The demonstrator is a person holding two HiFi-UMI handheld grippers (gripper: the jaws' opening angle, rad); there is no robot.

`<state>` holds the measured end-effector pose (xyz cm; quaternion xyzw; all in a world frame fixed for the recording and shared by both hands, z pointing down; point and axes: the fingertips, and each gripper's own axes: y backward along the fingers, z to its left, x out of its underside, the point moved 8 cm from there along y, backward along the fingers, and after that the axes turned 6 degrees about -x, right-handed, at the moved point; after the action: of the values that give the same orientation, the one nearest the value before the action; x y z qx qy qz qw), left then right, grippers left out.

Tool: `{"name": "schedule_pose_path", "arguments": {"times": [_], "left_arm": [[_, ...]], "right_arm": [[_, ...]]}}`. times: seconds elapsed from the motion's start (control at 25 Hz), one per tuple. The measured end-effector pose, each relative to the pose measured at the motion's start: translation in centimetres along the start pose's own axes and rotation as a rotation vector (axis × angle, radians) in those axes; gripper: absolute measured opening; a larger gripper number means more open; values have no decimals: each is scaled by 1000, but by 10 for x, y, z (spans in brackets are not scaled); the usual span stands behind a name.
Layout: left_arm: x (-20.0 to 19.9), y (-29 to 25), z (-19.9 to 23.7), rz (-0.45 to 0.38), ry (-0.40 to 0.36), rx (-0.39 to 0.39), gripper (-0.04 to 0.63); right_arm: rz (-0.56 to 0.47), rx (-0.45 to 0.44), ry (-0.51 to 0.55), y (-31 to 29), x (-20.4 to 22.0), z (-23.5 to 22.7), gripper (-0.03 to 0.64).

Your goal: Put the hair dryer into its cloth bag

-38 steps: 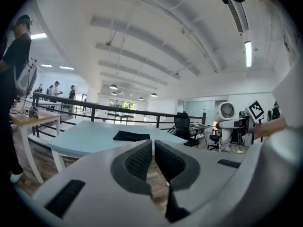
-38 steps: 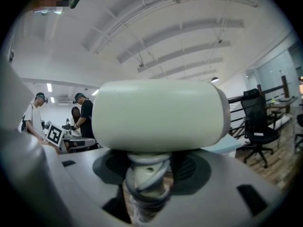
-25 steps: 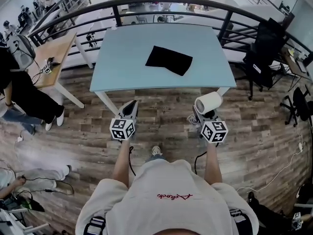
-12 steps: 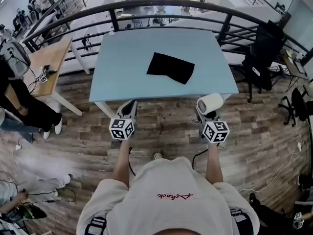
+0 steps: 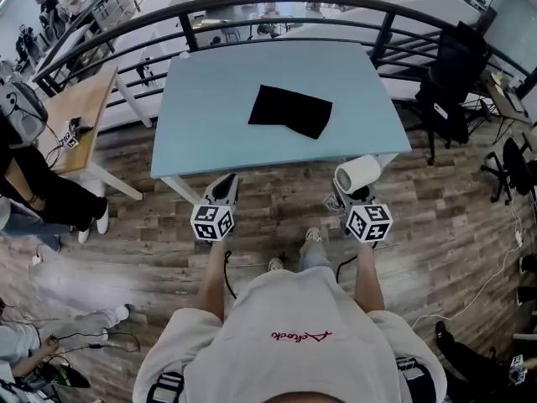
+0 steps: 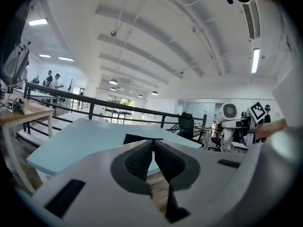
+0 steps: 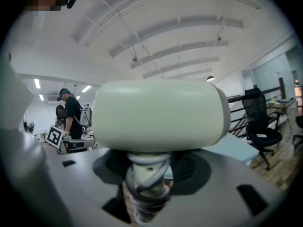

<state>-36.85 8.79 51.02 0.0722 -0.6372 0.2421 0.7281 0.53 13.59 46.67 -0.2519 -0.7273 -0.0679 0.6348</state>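
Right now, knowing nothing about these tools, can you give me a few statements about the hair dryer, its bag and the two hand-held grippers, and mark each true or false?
1. The black cloth bag lies flat on the light blue table. True.
2. The hair dryer is inside the bag. False: it is outside the bag, short of the table.
3. The right hand-held gripper grips the hair dryer by its handle. True.
4. The left hand-held gripper carries the bag. False: its jaws are closed on nothing.
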Motion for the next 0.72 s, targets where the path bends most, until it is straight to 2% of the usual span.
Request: {"name": "schedule_pose_path", "arguments": {"times": [0.24, 0.72], "left_arm": [[-8, -35, -6, 5, -24, 12, 23], [-26, -146, -25, 42, -53, 45, 23]], "right_arm": [[-8, 3, -15, -16, 0, -25, 242], [-6, 4, -44, -75, -23, -119, 242]]}}
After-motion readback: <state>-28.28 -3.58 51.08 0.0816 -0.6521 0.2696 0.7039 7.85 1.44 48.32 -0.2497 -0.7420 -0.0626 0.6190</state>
